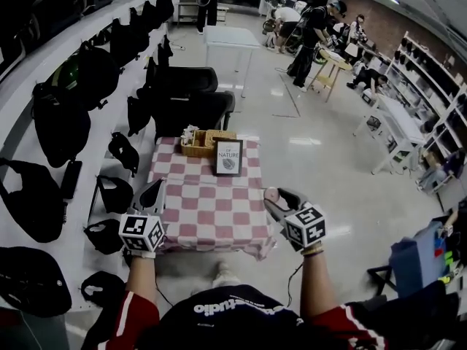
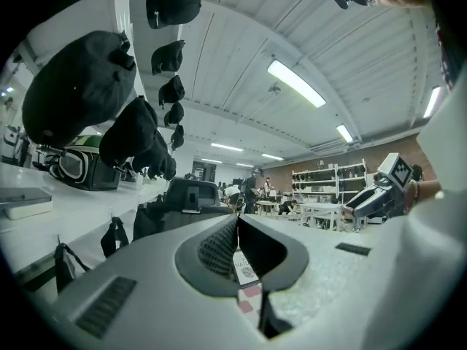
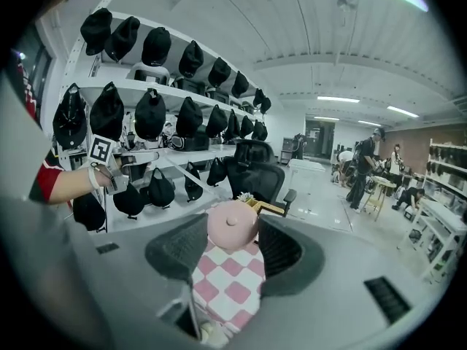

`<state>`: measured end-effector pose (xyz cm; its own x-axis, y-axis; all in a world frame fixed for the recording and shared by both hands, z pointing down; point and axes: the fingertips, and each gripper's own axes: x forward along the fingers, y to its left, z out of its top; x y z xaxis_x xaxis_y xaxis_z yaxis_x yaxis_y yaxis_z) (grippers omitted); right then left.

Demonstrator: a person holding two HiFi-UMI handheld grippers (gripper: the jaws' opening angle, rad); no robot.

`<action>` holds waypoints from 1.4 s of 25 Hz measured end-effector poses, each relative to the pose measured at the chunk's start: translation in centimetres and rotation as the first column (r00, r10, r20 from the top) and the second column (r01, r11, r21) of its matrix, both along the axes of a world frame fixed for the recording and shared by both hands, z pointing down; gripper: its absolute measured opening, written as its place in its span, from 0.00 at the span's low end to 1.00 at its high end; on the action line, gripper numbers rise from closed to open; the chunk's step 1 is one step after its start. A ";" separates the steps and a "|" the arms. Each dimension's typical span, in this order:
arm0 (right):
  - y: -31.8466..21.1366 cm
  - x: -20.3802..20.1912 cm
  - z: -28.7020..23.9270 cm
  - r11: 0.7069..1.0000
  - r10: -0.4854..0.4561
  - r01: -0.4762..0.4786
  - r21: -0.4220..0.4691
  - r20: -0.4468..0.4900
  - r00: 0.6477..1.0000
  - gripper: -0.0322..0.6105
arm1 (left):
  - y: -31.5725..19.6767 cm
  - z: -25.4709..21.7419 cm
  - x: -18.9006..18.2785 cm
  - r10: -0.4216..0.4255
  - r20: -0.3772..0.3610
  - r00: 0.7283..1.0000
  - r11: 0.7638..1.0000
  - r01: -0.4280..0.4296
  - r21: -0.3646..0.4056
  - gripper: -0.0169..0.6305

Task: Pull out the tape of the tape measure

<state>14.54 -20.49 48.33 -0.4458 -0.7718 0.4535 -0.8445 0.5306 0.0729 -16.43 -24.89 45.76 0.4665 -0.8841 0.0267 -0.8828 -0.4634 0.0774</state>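
A round pink tape measure (image 3: 232,224) sits between the jaws of my right gripper (image 3: 233,233), which is shut on its sides. In the head view the pink case (image 1: 271,194) shows at the tip of the right gripper (image 1: 274,198), above the near right edge of the checked table (image 1: 211,214). No tape is seen drawn out of it. My left gripper (image 1: 155,190) hovers at the table's near left edge. Its fingertips meet with nothing between them in the left gripper view, where the left gripper (image 2: 237,221) points level.
A framed picture (image 1: 228,157) and a wicker basket (image 1: 201,143) stand at the table's far end. Black office chairs (image 1: 186,97) are behind it. Black bags and caps (image 1: 58,122) line the shelves on the left. People work at tables (image 1: 314,35) far off.
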 end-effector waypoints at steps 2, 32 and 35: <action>-0.7 -0.1 0.3 1.000 -0.013 0.013 -0.010 0.001 1.000 0.39 | -0.5 0.4 0.2 -0.003 -0.001 1.000 1.000 0.003 -0.013 0.04; -9.3 1.4 8.5 0.988 -0.032 0.053 -0.143 0.140 0.990 0.39 | -6.5 9.2 3.7 -0.087 0.110 0.990 0.987 0.101 -0.129 0.04; -9.6 2.0 10.4 0.984 -0.012 0.036 -0.172 0.138 0.990 0.39 | -7.0 10.4 4.4 -0.078 0.121 0.990 0.985 0.096 -0.145 0.04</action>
<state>16.52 -30.09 58.70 -0.5301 -0.6745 0.5138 -0.8269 0.5454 -0.1371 -12.03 -31.94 56.19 0.3743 -0.9030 0.2109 -0.9262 -0.3753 0.0366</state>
